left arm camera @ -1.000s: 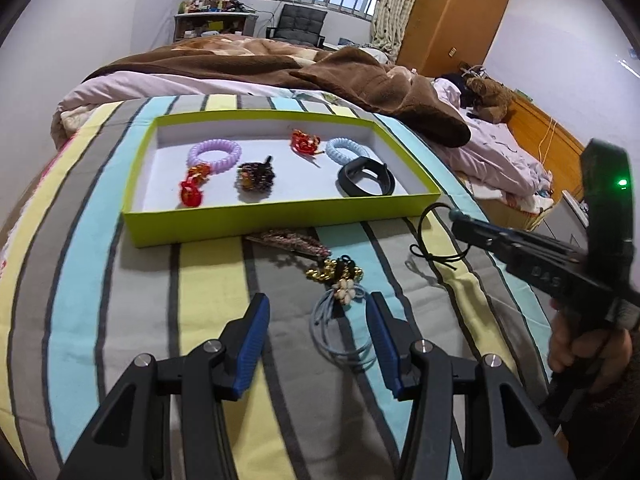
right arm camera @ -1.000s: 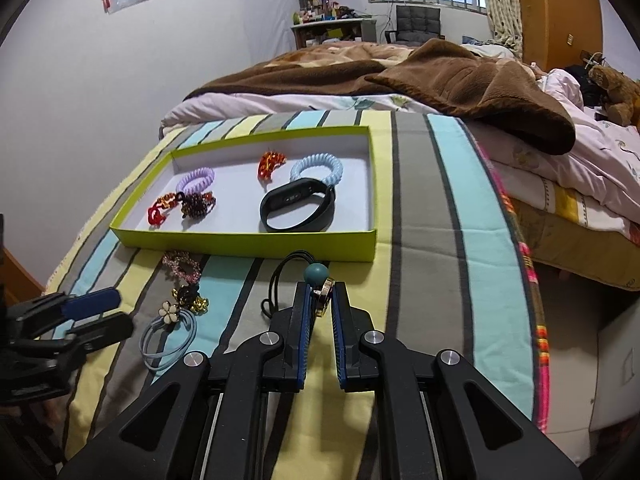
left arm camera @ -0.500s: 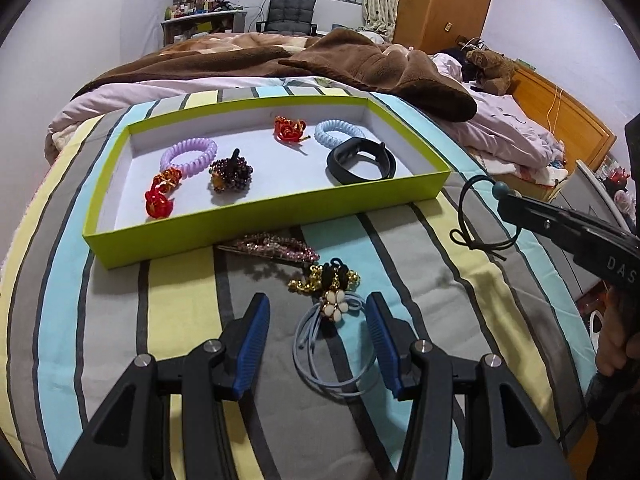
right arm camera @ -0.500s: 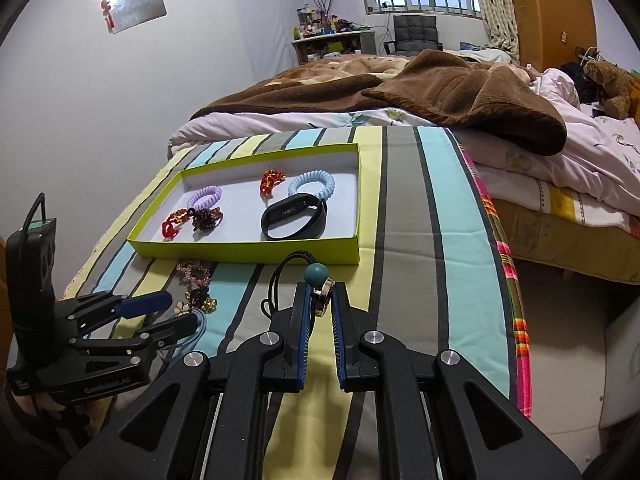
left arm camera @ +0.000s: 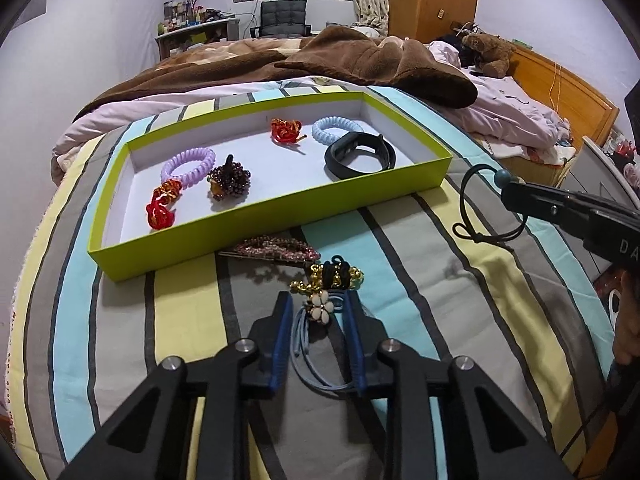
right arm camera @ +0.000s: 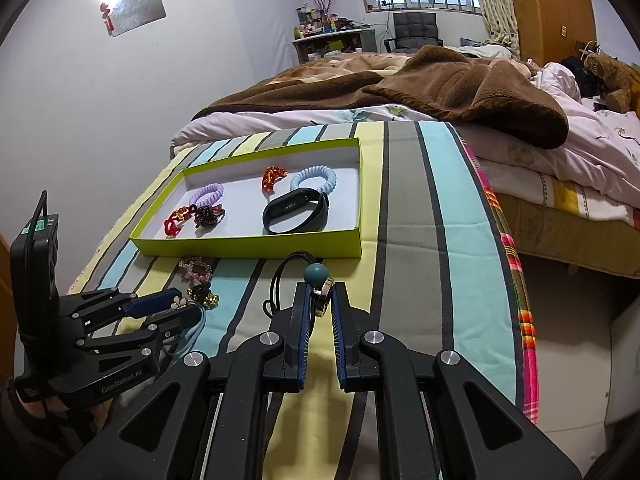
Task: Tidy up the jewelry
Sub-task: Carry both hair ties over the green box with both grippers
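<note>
A lime-green tray (left arm camera: 280, 216) (right arm camera: 248, 245) on the striped bedspread holds a purple coil tie (left arm camera: 188, 166), red bead pieces (left arm camera: 160, 210), a dark beaded ball (left arm camera: 229, 178), a blue coil tie (left arm camera: 337, 129) and a black band (left arm camera: 360, 156). My left gripper (left arm camera: 316, 308) is open, its jaws on either side of a white-flower hair tie (left arm camera: 318, 310) with a pale blue cord. My right gripper (right arm camera: 319, 300) is shut on a black cord hair tie with a teal bead (right arm camera: 316, 274), held above the bedspread; the tie also shows in the left wrist view (left arm camera: 480, 204).
A pink beaded clip (left arm camera: 276, 249) and a gold-and-black beaded tie (left arm camera: 332, 276) lie in front of the tray. A brown blanket (left arm camera: 360, 60) covers the bed behind. The bed edge drops off at the right (right arm camera: 520, 280).
My left gripper has moved forward so its jaws flank the flower tie. My right gripper has lifted the black cord tie higher off the bedspread.
</note>
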`<action>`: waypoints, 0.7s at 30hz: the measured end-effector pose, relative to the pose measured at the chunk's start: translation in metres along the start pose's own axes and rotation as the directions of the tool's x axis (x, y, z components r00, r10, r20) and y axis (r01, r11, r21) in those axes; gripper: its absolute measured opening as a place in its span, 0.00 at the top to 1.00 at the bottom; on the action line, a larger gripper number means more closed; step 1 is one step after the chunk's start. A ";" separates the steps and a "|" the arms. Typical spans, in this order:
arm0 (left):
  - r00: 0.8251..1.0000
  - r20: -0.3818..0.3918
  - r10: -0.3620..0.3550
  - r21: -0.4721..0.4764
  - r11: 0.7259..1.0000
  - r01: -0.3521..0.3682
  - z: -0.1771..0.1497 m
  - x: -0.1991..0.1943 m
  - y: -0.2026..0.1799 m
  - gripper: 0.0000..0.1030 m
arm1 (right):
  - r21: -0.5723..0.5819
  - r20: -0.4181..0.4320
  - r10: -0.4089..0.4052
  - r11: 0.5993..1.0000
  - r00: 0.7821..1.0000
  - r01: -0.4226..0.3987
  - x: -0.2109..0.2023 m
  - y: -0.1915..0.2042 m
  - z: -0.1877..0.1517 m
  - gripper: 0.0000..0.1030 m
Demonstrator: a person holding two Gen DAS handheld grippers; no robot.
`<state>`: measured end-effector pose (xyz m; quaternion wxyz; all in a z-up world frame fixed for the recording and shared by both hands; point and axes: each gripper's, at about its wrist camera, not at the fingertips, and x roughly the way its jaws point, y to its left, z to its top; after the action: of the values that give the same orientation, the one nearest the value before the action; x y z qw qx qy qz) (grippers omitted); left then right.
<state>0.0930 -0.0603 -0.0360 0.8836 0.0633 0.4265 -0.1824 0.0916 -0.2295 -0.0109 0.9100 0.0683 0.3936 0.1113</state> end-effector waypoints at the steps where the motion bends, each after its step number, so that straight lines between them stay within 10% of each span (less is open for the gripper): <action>1: 1.000 0.001 -0.001 -0.002 1.000 0.001 -0.001 -0.001 0.001 0.80 | 0.001 -0.001 0.001 1.000 1.000 -0.001 0.000 0.000 0.000 0.90; 21: 0.999 0.054 0.003 -0.023 1.000 -0.002 -0.001 -0.023 0.011 0.84 | -0.008 0.004 0.006 1.000 1.000 -0.006 -0.001 0.012 0.001 0.90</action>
<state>0.0832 -0.0435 -0.0194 0.8958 0.0487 0.4044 -0.1780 0.0901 -0.2177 -0.0066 0.9108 0.0662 0.3910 0.1152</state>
